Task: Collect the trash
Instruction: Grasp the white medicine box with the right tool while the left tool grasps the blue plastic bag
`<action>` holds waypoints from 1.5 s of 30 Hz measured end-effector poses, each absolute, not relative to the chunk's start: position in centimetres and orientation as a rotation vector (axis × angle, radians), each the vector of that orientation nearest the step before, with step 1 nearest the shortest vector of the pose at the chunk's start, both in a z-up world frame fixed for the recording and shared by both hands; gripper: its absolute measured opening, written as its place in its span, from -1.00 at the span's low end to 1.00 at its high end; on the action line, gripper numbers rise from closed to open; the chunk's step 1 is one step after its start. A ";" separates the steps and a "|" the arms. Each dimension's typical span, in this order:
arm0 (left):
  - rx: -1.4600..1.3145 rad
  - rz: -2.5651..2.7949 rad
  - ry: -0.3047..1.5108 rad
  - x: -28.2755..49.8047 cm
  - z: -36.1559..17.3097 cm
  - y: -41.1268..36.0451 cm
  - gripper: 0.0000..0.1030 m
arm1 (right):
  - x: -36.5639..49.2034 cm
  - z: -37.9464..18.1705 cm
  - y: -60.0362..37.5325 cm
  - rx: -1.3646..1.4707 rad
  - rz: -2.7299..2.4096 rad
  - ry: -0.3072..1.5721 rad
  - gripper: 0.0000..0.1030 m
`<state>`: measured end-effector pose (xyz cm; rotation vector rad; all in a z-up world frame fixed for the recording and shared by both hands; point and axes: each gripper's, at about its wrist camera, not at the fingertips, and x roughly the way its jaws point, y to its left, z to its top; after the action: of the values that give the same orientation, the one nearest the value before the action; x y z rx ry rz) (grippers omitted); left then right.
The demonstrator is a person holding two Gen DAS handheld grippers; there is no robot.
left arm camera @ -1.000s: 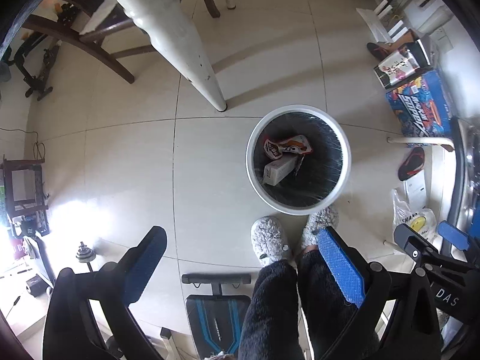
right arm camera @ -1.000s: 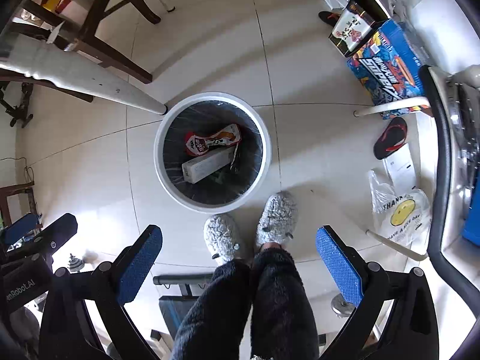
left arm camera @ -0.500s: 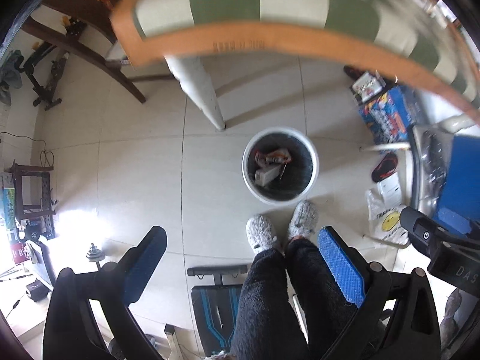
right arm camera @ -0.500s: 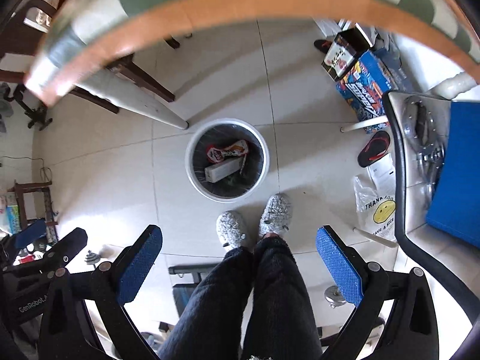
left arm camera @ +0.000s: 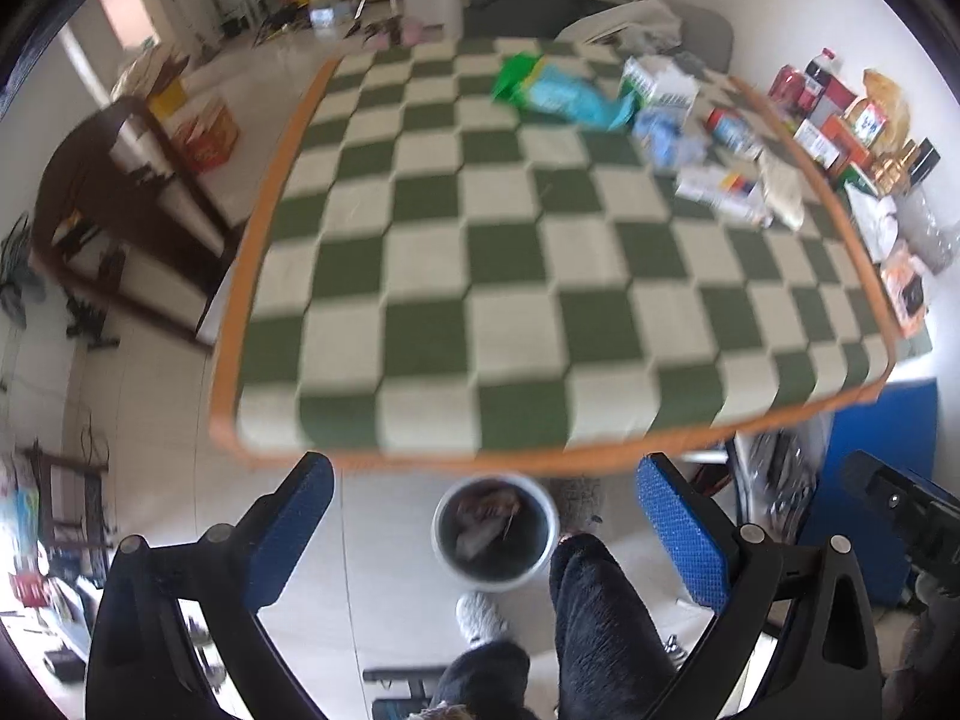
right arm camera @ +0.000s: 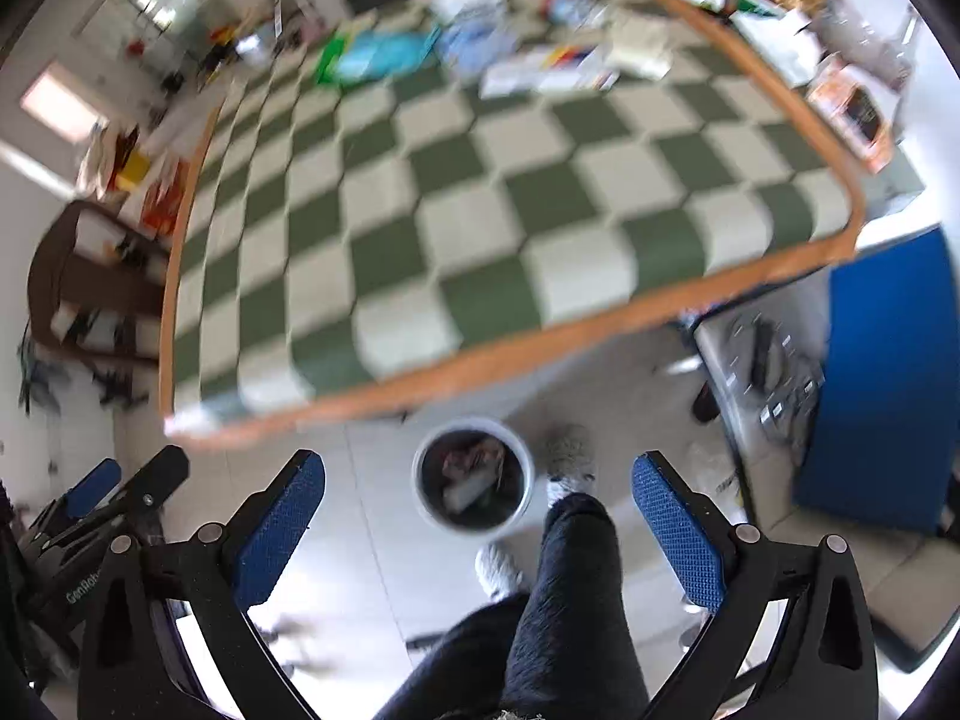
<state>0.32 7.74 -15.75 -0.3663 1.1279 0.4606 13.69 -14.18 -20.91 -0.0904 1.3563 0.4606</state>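
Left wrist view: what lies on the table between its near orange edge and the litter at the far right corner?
Nothing: in the left wrist view only bare checkered cloth lies between the near edge and the litter.

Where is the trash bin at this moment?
The trash bin stands on the floor just off the near edge of the checkered table, low in both wrist views, with the person's slippered feet beside it.

Ahead of left gripper (left arm camera: 483, 519): near half of checkered table (left arm camera: 480, 276) bare, free passage. Far right: clutter of packets (left arm camera: 714, 138) blocks. Below, between spread fingers: bin (left arm camera: 495, 531), person's legs (left arm camera: 600, 612) crowd right side.
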 end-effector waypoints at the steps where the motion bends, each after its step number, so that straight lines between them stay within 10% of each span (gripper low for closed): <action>1: -0.363 0.458 1.122 2.7 -15.3 7.9 1.00 | 15.7 -20.3 -14.7 -0.082 0.442 1.344 1.00; 13: -0.559 0.378 1.236 28.8 -18.2 11.7 0.97 | 43.6 -23.9 -15.7 0.037 0.241 1.363 1.00; 22: -0.643 0.325 1.347 40.8 -25.2 13.1 0.41 | 59.1 -31.9 -12.5 0.020 0.139 1.439 1.00; 25: -0.675 0.317 1.375 41.8 -27.0 13.5 -0.44 | 61.3 -34.0 -11.5 0.016 0.135 1.470 1.00; 29: -0.667 0.331 1.353 41.2 -26.9 13.8 -0.82 | 62.4 -35.8 -10.0 -0.038 0.138 1.489 0.81; 31: -0.629 0.351 1.345 40.4 -26.3 13.7 -0.86 | 62.4 -36.4 -9.5 -0.074 0.136 1.499 0.45; 45: -0.431 0.448 1.199 30.4 -19.3 12.5 -0.93 | 59.0 -32.6 -11.8 -0.038 0.174 1.401 0.43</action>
<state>30.42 12.52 -19.35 -0.4313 1.1989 0.4482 59.00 -11.85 -32.63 -0.0375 1.4012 0.1742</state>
